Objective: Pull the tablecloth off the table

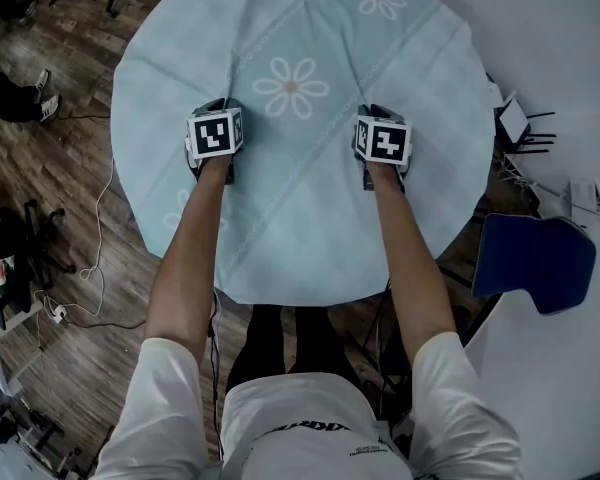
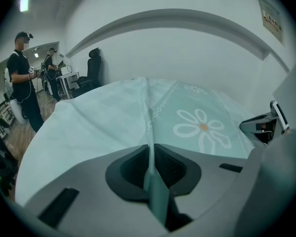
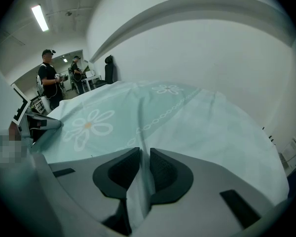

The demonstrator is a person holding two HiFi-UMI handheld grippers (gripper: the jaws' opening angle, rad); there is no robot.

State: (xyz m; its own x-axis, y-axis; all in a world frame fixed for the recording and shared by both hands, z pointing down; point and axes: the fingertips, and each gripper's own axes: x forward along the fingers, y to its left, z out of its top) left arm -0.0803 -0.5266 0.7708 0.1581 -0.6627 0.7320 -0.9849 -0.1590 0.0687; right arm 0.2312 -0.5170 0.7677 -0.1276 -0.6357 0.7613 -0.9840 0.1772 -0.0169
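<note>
Two grippers, the left gripper point(image 2: 150, 156) and the right gripper point(image 3: 143, 159), each clamp a pinched-up fold of the flowered tablecloth point(image 1: 310, 203), which still covers the whole round table, so the pulling seems yet to begin.

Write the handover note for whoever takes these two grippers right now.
Left gripper: shut on a pinched-up ridge of the tablecloth.
Right gripper: shut on a second ridge of the same cloth, level with the left one.
Cloth: spread out flat, edges hanging all round.
Done: both grips taken.
Left: the whole pull. Probably best to draw both hands back toward you together, so neither fold slips out.
</note>
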